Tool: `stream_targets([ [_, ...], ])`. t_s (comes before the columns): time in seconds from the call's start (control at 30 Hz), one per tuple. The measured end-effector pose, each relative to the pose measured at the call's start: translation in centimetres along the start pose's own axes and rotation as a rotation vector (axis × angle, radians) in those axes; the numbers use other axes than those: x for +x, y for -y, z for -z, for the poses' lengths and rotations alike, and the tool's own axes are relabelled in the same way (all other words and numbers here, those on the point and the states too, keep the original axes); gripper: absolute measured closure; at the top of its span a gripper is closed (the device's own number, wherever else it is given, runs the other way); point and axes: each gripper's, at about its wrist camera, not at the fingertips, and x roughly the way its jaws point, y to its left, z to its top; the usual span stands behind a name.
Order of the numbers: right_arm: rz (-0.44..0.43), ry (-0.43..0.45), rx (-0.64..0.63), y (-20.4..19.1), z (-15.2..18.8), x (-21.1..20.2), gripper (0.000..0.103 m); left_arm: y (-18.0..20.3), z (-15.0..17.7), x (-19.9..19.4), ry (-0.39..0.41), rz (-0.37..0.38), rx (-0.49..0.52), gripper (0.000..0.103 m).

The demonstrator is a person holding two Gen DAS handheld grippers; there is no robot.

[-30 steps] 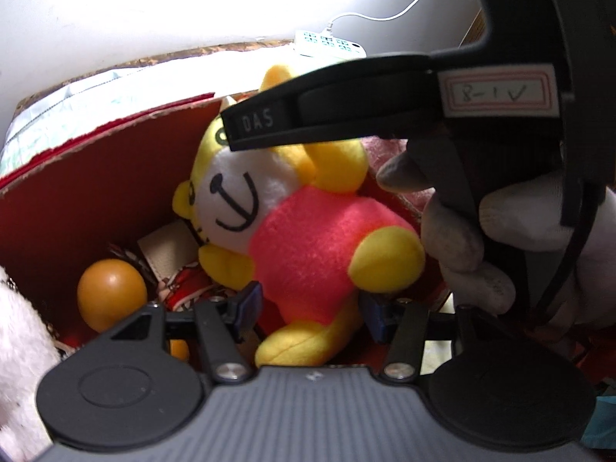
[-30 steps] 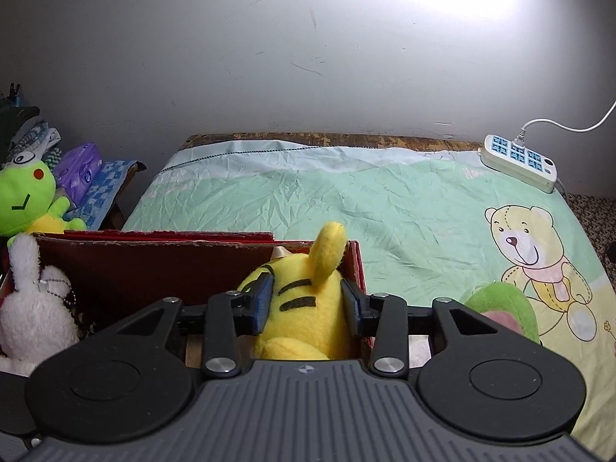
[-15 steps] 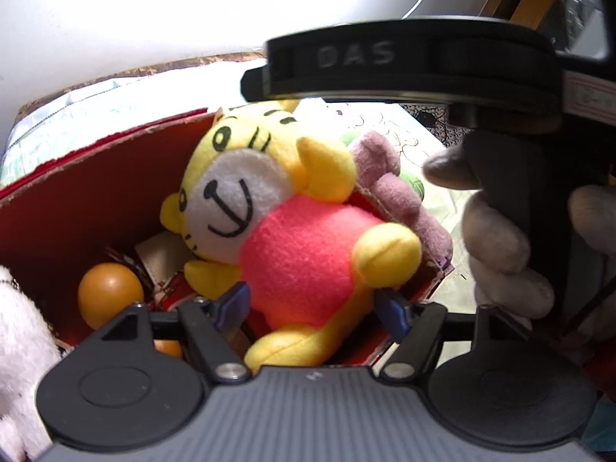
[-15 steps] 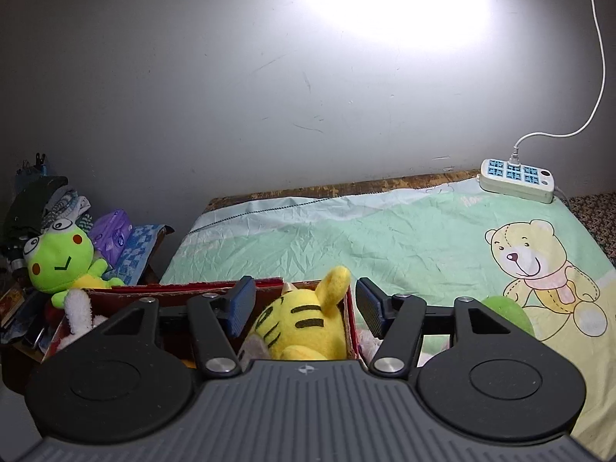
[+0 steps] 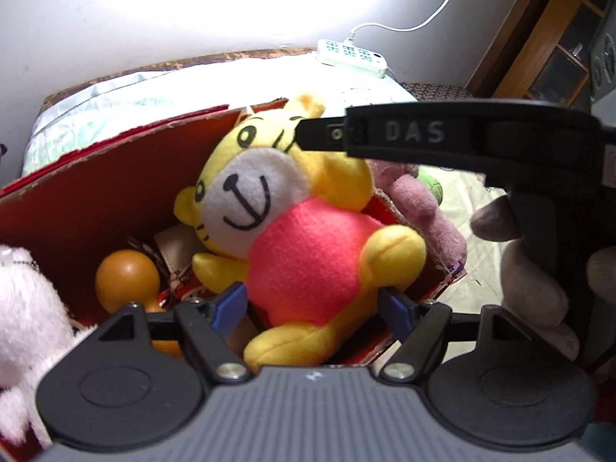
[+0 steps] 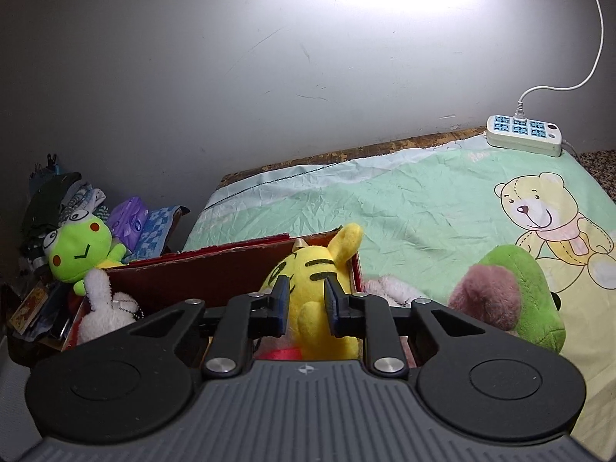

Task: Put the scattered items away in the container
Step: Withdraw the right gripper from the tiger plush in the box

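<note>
Lettering: we read "DAS" on the right gripper point(image 5: 415, 133), above the tiger plush point(image 5: 304, 238).
Left gripper point(image 5: 313, 306): just opened; jaws flank the tiger, apparently clear.
Right gripper: just narrowed, empty.
Tiger: inside red box point(image 5: 96, 192).

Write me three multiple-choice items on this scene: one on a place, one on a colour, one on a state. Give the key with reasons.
1. Where is the tiger toy?
A. On the floor
B. In the red box
C. On a chair

2. What colour is the ball in the box?
A. Orange
B. Blue
C. Black

3. How does the box stand?
A. Shut under a lid
B. Tipped on its side
C. Upright and open at the top

Key:
1 B: the box walls rise around the toy in both views.
2 A: the ball shows plain orange beside the tiger's arm.
3 C: there is no lid on it, and the toys show over its rim.
</note>
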Motion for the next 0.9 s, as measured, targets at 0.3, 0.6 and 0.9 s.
stream_targets([
  [0.3, 0.036, 0.007, 0.011, 0.4, 0.9, -1.7, 0.08, 1.4, 0.0, -1.1, 0.028, -0.105, 0.012, 0.024],
  [0.6, 0.057, 0.018, 0.0, 0.7, 2.5, -2.9, 0.08, 2.7, 0.0, -2.0, 0.041, -0.189, 0.01, 0.023],
  [0.9, 0.077, 0.014, 0.015, 1.7, 4.0, -3.7, 0.08, 3.1, 0.2, -1.7, 0.027, -0.262, -0.029, 0.023],
])
